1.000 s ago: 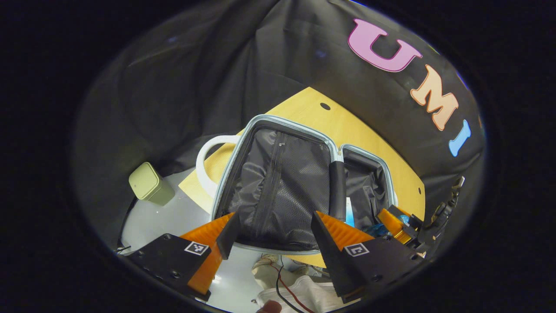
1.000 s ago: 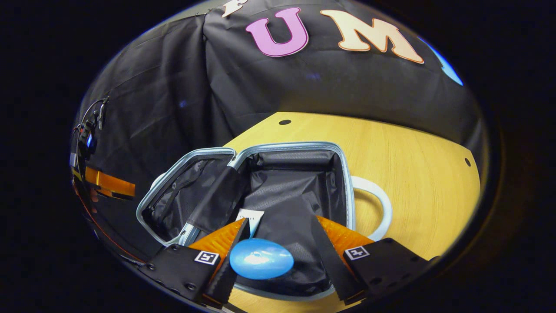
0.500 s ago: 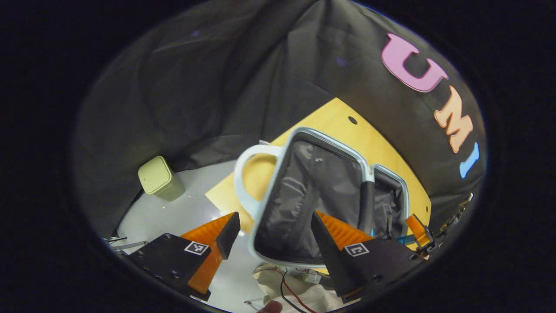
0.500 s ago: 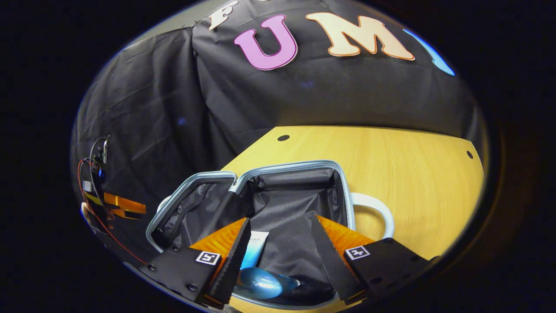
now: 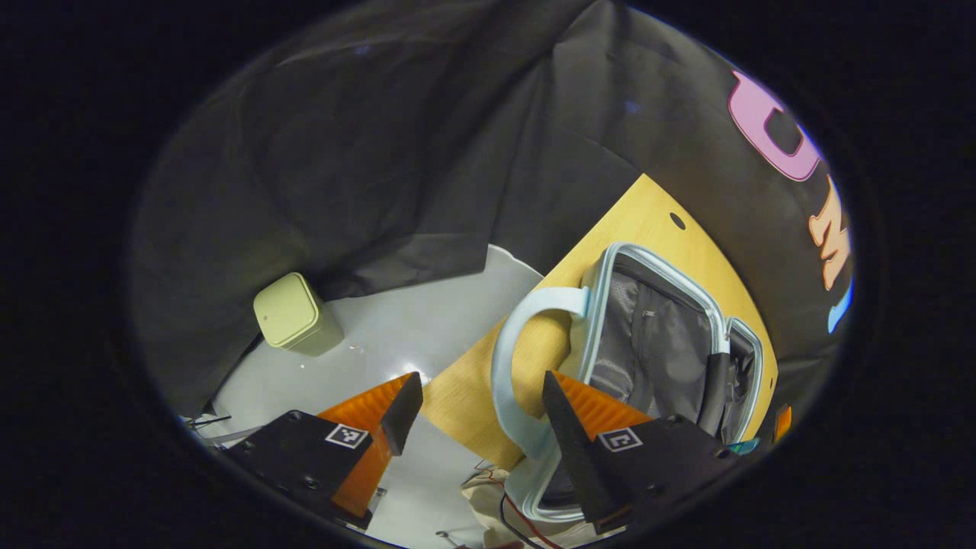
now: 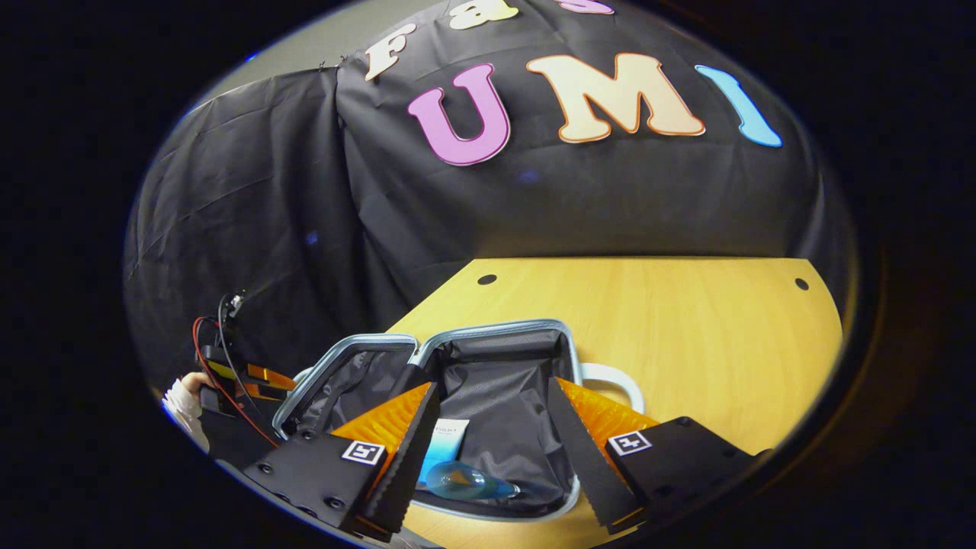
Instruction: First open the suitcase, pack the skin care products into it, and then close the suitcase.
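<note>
Both grippers' jaws gape wide, empty; blue bottle lies inside the open suitcase. Swing the lid over squarely.

Bare worktop lies open beyond my right fingers; the open suitcase and its handle block nearer ground.

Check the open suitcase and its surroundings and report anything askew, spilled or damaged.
Nothing stands out. The suitcase lies open on the wooden table, with a blue bottle and a white tube lying loose in its near half, no spill. Both grippers' jaws are open, holding nothing.
</note>
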Tool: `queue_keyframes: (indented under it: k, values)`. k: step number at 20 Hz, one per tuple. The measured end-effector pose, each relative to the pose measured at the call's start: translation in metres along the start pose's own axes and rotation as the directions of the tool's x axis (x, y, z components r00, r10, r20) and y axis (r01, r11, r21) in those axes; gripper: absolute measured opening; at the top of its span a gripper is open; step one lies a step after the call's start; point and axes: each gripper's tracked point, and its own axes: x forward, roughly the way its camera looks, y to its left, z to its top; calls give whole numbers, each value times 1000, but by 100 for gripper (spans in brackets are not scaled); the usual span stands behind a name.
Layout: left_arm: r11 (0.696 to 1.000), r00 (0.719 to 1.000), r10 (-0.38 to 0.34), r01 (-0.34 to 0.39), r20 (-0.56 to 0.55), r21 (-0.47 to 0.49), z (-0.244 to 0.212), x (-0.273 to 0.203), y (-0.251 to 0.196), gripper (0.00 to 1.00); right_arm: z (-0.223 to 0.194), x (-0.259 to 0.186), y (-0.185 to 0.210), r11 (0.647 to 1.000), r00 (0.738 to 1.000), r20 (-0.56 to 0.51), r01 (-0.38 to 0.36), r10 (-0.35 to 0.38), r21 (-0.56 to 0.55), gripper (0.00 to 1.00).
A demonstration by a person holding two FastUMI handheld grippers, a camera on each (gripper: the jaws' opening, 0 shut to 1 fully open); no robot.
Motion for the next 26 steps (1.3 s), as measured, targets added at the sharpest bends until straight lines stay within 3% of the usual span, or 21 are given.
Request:
queue_keyframes:
  k: [1, 2, 3, 5, 6, 7, 10, 13, 20, 26]
  values:
    - [1000, 1000, 1, -1, -17, -8, -1, 6, 1, 88, 6, -8, -4, 1000, 1000, 13, 12, -12, 1, 91]
    - [1000, 1000, 3, -4, -30, -18, -3, 12, 2, 89, 11, -16, -7, 1000, 999, 28, 23, -23, 3, 90]
    - [1000, 999, 3, -4, -41, -26, -3, 18, 3, 75, 15, -23, -11, 999, 999, 39, 36, -36, 2, 90]
    - [999, 999, -15, 13, -51, -39, -5, 26, 0, 68, 20, -37, -24, 997, 996, 55, 76, -76, -6, 91]
    - [999, 998, -25, 22, -56, -42, -5, 30, -2, 53, 22, -44, -29, 996, 994, 60, 94, -94, -6, 90]
    - [999, 998, -31, 29, -63, -38, -6, 32, -3, 58, 22, -50, -35, 994, 992, 61, 111, -110, 0, 90]
    - [998, 996, -51, 50, -79, -23, -6, 39, -9, 42, 23, -66, -52, 988, 985, 69, 155, -156, 17, 90]
    - [998, 993, -55, 53, -102, -24, -7, 38, -14, 13, 21, -81, -66, 981, 978, 75, 194, -195, 23, 91]
    - [994, 996, -32, 40, -80, 104, 7, 9, -32, 7, 21, -104, -87, 969, 965, 93, 239, -244, 58, 91]
    - [979, 998, -59, 62, -19, 195, 33, -44, -66, 4, 12, -117, -95, 965, 963, 85, 252, -257, 68, 91]
